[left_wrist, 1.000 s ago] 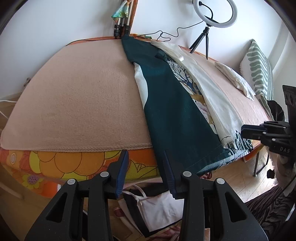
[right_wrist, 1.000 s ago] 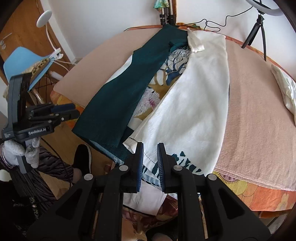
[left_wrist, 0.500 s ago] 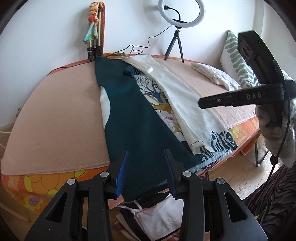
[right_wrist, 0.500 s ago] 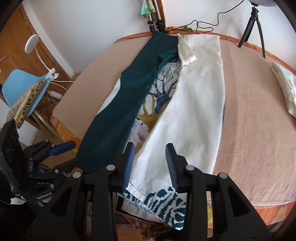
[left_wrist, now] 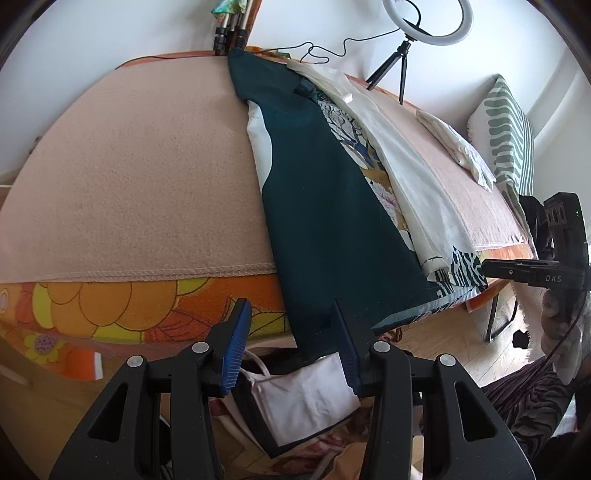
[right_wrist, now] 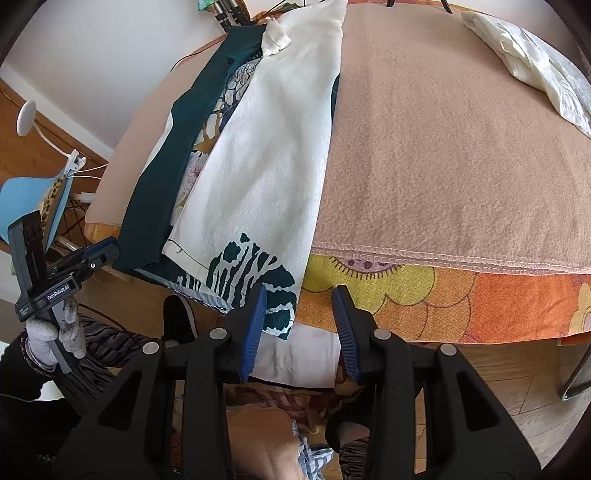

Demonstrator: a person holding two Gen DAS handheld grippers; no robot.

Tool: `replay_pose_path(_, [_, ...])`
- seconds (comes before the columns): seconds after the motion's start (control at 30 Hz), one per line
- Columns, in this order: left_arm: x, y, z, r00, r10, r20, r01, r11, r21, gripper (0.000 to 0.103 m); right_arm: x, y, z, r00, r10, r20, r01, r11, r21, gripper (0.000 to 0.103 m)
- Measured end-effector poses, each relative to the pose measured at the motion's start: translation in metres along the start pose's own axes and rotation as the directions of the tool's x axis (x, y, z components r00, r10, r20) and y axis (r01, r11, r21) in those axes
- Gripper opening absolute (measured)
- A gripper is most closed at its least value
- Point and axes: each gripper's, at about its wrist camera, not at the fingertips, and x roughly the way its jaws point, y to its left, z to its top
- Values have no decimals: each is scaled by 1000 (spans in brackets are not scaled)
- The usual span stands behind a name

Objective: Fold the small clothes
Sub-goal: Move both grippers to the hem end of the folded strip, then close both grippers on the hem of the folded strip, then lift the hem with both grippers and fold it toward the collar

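Both grippers hang open and empty at the bed's near edge; the garment [left_wrist: 332, 206] runs lengthwise away from them, its hem overhanging (left gripper [left_wrist: 291, 347] under the teal corner, right gripper [right_wrist: 299, 328] beside the patterned one).

Two black two-finger grippers with blue pads are showing: the left gripper [left_wrist: 291, 328] and the right gripper [right_wrist: 299, 314]. One long dark-green and cream printed garment [left_wrist: 332, 206] is lying on one peach blanket [left_wrist: 129, 166]. One folded cream cloth [left_wrist: 458, 147], one green-striped pillow [left_wrist: 511, 136] and one white ring light [left_wrist: 428, 22] are also showing.
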Motion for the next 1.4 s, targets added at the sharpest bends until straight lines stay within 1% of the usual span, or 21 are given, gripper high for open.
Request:
replay_pose_path(0.03, [0, -1, 0, 1000, -5, -4, 5, 1000, -3, 40, 1, 3, -1, 1000, -16, 4, 16, 1000, -22, 39])
replay_pose_path(0.1, [1, -1, 2, 1000, -14, -9, 14, 1000, -9, 29, 3, 13, -2, 999, -44, 10, 45, 996, -73, 38])
replay_pose_path(0.13, [2, -2, 3, 1000, -12, -14, 12, 1000, -11, 13, 5, 17, -2, 999, -49, 11, 50, 995, -88, 33])
replay_pose_path(0.17, [4, -3, 2, 1000, -3, -17, 3, 1000, -6, 3, 8, 19, -2, 999, -45, 7, 45, 994, -100, 14])
replay_pose_path(0.2, [4, -3, 2, 1000, 4, -8, -4, 1000, 0, 3, 9, 21, -2, 999, -42, 1, 42, 993, -110, 7])
replay_pose_path(0.23, [4, -3, 2, 1000, 4, 1, -4, 1000, 3, 0, 9, 23, -3, 999, -46, 5, 46, 992, -115, 7])
replay_pose_path(0.27, [2, -3, 1, 1000, 9, 6, -10, 1000, 7, 0, 8, 23, -4, 999, -52, 10, 53, 991, -124, 4])
replay_pose_path(0.3, [-1, -4, 1, 1000, 15, 16, -15, 1000, 14, 0, 6, 22, -5, 998, -55, 16, 57, 991, -124, 3])
replay_pose_path(0.37, [-7, -5, 1, 999, 30, 44, -31, 999, 36, 0, 1, 14, -6, 999, -29, 20, 31, 995, -97, 3])
replay_pose_path(0.5, [-7, -9, 2, 998, 28, 55, -31, 998, 59, 0, 0, 6, -5, 1000, -5, 20, 6, 998, -62, 3])
replay_pose_path(0.67, [-11, -15, 10, 998, -9, 63, 5, 998, 55, 0, -6, 5, 0, 994, 106, 33, -105, 994, -7, 3])
replay_pose_path(0.83, [-21, -18, 34, 994, -26, 110, 20, 998, 56, 0, -15, -4, 17, 981, 181, 73, -186, 980, 67, 3])
replay_pose_path(0.93, [-21, -14, 54, 991, -35, 129, 30, 999, 37, 0, -20, -5, 32, 974, 203, 96, -211, 974, 82, 3])
replay_pose_path(1.07, [-18, -11, 81, 986, -27, 166, 21, 999, 38, 0, -21, -7, 62, 972, 196, 126, -207, 975, 81, 3])
replay_pose_path(1.17, [-11, -7, 99, 983, -7, 183, -1, 999, 47, 0, -17, -10, 87, 968, 200, 153, -216, 972, 95, 3])
replay_pose_path(1.27, [4, 1, 115, 987, 9, 159, -16, 999, 42, 0, -8, -16, 113, 968, 193, 161, -213, 969, 121, 3])
replay_pose_path(1.4, [23, 9, 134, 986, 53, 158, -62, 997, 52, 0, 7, -28, 140, 971, 163, 176, -192, 968, 161, 3])
